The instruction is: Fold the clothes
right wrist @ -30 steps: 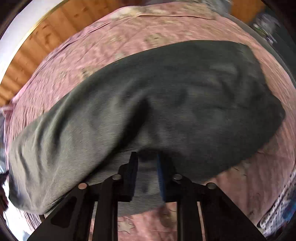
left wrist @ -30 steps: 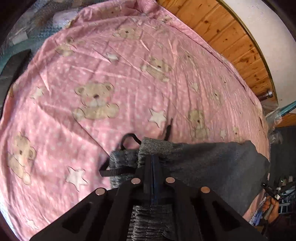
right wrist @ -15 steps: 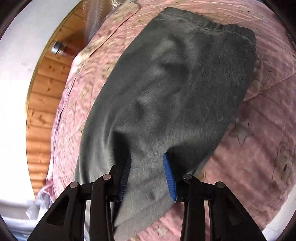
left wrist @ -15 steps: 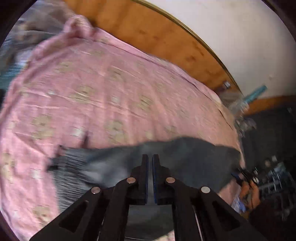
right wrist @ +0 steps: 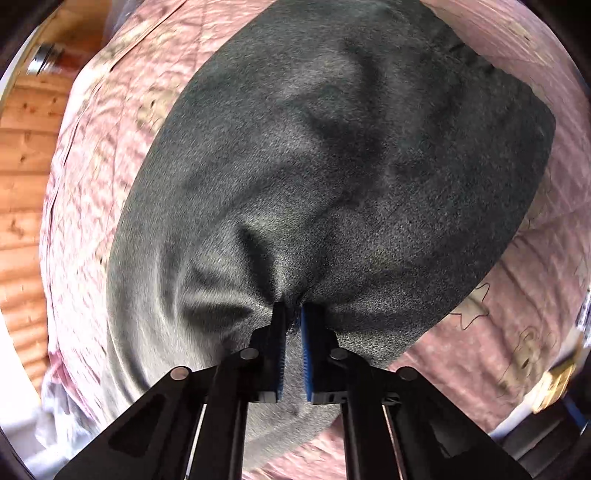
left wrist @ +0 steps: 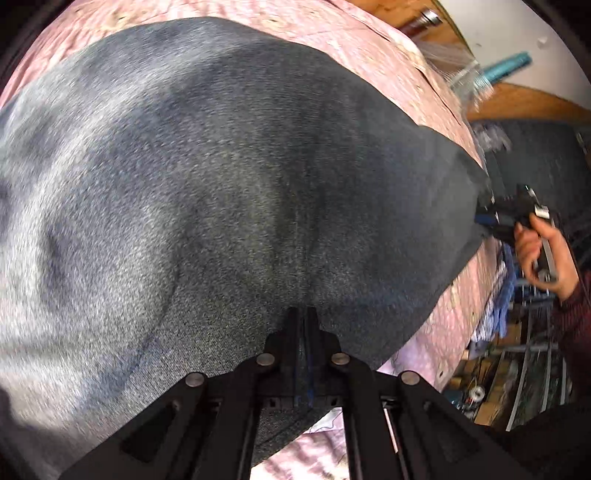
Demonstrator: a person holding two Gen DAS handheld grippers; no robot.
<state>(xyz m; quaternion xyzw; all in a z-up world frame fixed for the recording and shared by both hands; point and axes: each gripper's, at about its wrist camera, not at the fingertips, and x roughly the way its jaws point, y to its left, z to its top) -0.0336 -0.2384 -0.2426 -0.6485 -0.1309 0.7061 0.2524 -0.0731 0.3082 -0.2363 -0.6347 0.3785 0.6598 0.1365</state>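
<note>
Two grippers, left gripper (left wrist: 303,314) and right gripper (right wrist: 293,314), pinch one grey garment (left wrist: 221,177).

A bed (left wrist: 373,48) wears a pink star-and-bear sheet (right wrist: 517,317). Wood panelling (right wrist: 22,184) rises at nine o'clock. White wall (left wrist: 517,33) shows at one o'clock.

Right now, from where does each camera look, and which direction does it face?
Left wrist: sits behind the left gripper, facing along it over the grey garment on the pink bedsheet; the person's right hand with the right gripper shows at the far edge.
Right wrist: sits behind the right gripper, facing across the same garment toward the wooden wall; only its own fingers show.
Shared: garment and bedsheet.
</note>
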